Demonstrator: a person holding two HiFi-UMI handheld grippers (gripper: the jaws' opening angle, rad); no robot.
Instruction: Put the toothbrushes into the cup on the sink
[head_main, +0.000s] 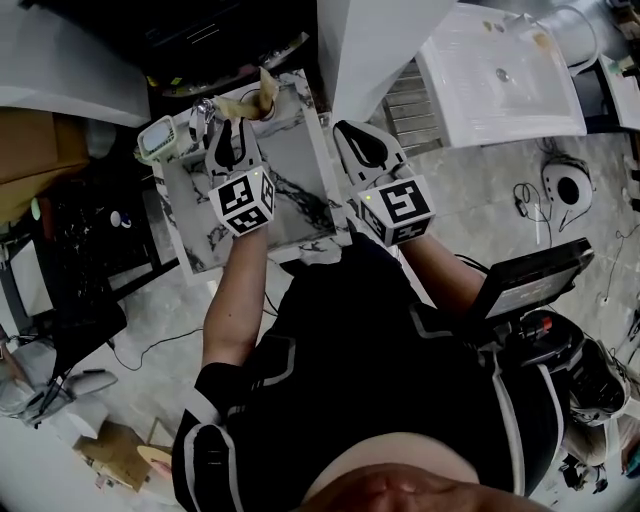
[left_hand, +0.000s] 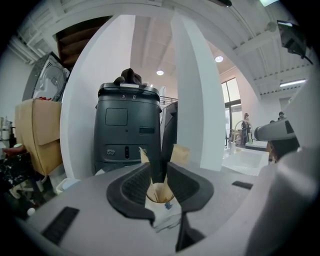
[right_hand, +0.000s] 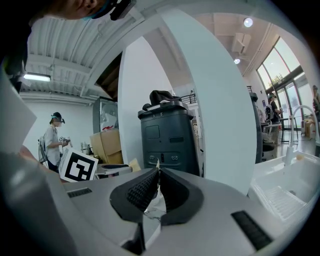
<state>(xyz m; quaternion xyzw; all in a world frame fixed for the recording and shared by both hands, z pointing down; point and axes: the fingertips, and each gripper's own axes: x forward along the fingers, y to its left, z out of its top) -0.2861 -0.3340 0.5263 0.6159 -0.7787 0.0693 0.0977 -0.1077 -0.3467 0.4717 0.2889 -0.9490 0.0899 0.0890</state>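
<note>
While the left tool (left_hand: 159, 169) clamps a tan toothbrush (left_hand: 160, 192) above the marble desk (head_main: 290, 190), probably for carrying cupward, the right tool (right_hand: 158, 172) idles closed; empty.

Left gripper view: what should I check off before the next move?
1. Right claw grip: ok, shut on a thin white wrapper.
2. Left claw grip: cannot tell; the jaws stand slightly apart, and whether they press on anything is unclear.
3. Left claw lined up with the cup: ok, the cup shows centred between the jaws, above a printed wrapper.
4. Left claw over the marble top: ok.
5. Toothbrush seen in either claw: cannot tell; only wrapping shows.
</note>
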